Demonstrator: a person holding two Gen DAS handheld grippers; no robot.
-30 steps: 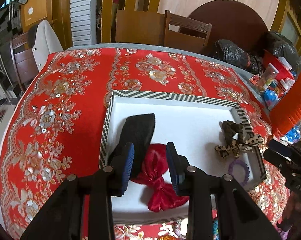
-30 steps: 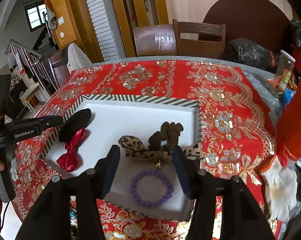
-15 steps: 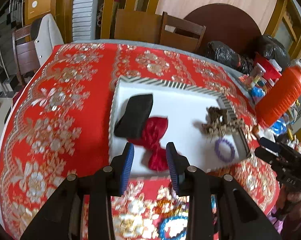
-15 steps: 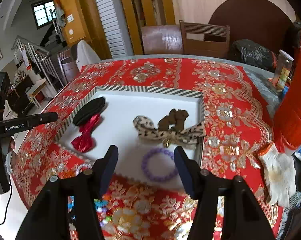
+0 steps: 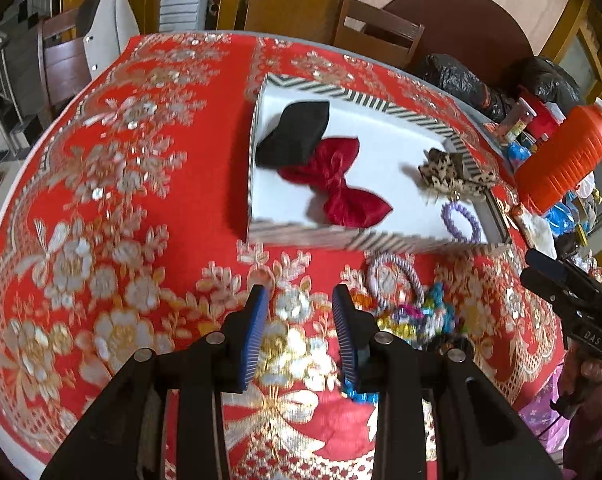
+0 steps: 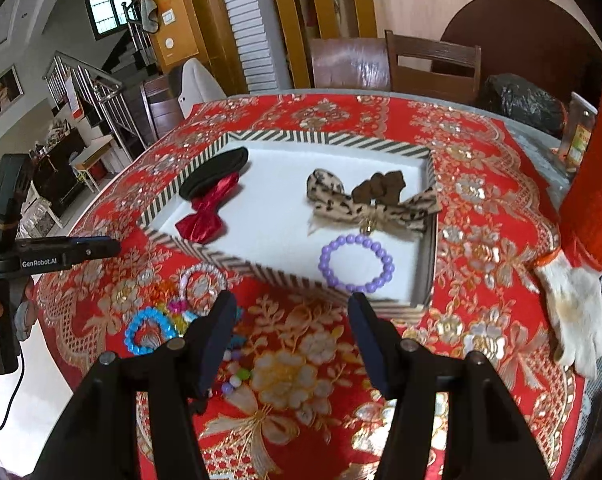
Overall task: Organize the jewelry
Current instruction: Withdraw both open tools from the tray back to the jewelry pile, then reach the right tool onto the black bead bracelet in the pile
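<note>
A white tray with a striped rim holds a black hair piece, a red bow, a leopard-print bow, a brown scrunchie and a purple bead bracelet. On the cloth in front of the tray lie a pale bracelet, a blue bracelet and a heap of colourful beads. My left gripper hovers over the cloth left of this heap, open, nothing between its pads. My right gripper stands open before the tray's near wall, empty.
A red floral tablecloth covers the round table. An orange ribbed container and a white glove lie right of the tray, with black bags and bottles behind. Wooden chairs stand at the far edge.
Both grippers have drawn back from above the tray to the cloth in front of it, bringing the loose bracelets and beads into view. The things in the tray lie as before.
</note>
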